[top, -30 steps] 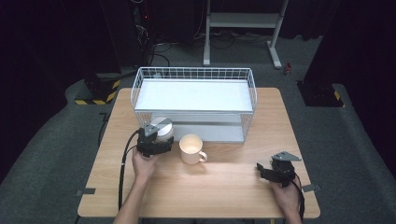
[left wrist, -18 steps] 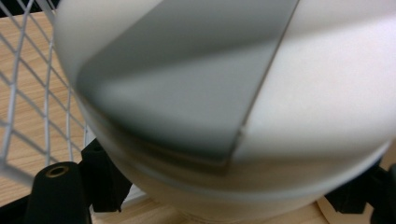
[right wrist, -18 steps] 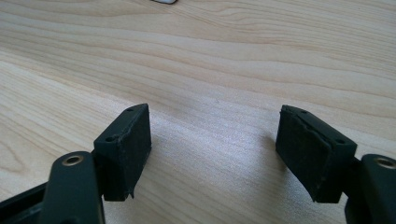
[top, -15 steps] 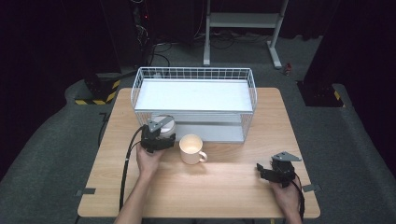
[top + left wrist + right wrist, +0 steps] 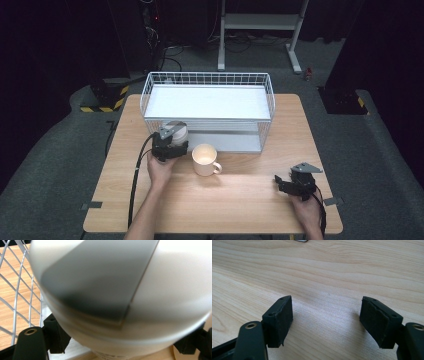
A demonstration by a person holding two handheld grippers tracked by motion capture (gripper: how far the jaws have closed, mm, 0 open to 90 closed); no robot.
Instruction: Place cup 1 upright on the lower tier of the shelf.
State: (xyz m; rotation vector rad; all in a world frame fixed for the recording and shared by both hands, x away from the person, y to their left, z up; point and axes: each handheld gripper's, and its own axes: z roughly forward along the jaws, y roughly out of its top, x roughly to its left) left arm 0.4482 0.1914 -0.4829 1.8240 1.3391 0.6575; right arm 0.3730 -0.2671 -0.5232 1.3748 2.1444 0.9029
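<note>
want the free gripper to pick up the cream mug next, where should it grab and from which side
Probably the handle of the mug, which sticks out toward the right gripper, so come from that side. The left gripper with its white container sits close on the other side.

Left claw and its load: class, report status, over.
Left claw shut on white jar. Right claw open, over bare table. Mug and basket close by.

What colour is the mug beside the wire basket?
Cream mug, clearest in the high view.
</note>
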